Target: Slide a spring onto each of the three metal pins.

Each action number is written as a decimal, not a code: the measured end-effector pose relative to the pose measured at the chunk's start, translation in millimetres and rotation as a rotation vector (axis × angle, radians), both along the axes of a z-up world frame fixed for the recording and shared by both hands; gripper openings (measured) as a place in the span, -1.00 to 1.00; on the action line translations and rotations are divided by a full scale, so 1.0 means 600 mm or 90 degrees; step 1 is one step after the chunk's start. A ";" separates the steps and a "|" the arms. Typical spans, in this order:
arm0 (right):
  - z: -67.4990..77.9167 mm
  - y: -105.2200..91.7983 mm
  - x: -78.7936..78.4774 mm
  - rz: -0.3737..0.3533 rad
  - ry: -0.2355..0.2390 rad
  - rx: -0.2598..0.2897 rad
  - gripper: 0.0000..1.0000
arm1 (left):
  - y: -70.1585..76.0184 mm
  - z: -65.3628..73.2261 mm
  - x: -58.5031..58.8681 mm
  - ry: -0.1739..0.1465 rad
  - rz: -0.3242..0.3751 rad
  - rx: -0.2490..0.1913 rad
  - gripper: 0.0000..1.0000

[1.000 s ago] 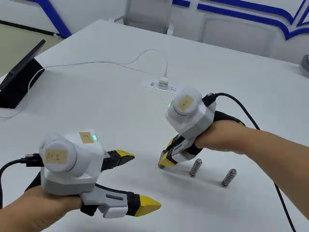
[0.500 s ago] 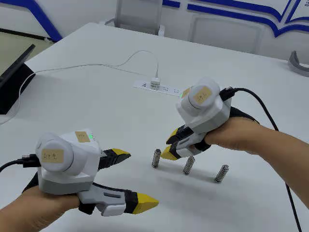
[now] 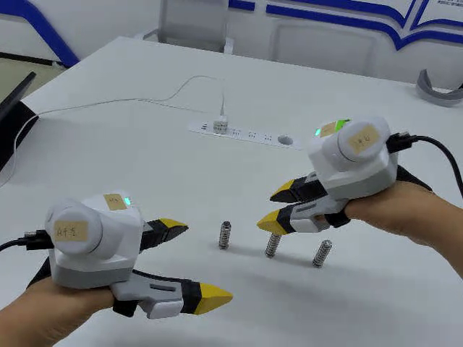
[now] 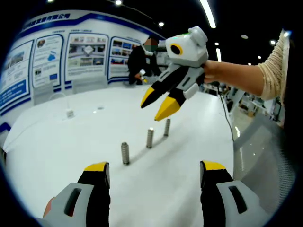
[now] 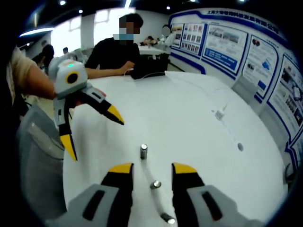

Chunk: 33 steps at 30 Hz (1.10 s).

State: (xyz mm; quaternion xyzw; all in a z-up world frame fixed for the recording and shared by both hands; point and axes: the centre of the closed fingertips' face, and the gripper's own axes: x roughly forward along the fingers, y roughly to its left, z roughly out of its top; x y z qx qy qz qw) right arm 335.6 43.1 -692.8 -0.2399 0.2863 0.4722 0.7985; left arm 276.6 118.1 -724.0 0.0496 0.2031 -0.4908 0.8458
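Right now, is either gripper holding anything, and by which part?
Nothing is held. The left gripper and right gripper are both open and empty; the three springs stand untouched.

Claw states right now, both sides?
Left claw: open, holding nothing.
Right claw: open, holding nothing.

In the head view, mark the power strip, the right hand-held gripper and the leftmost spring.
power strip (image 3: 249,135): head view, on its top face, mid-length.
right hand-held gripper (image 3: 270,210): head view, midway between its yellow fingertips.
leftmost spring (image 3: 225,235): head view, on the middle of the coil.
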 end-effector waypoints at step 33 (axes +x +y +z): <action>-0.037 -0.161 -0.083 -0.153 -0.036 0.120 0.08 | -0.004 -0.004 0.002 -0.002 0.002 0.003 0.66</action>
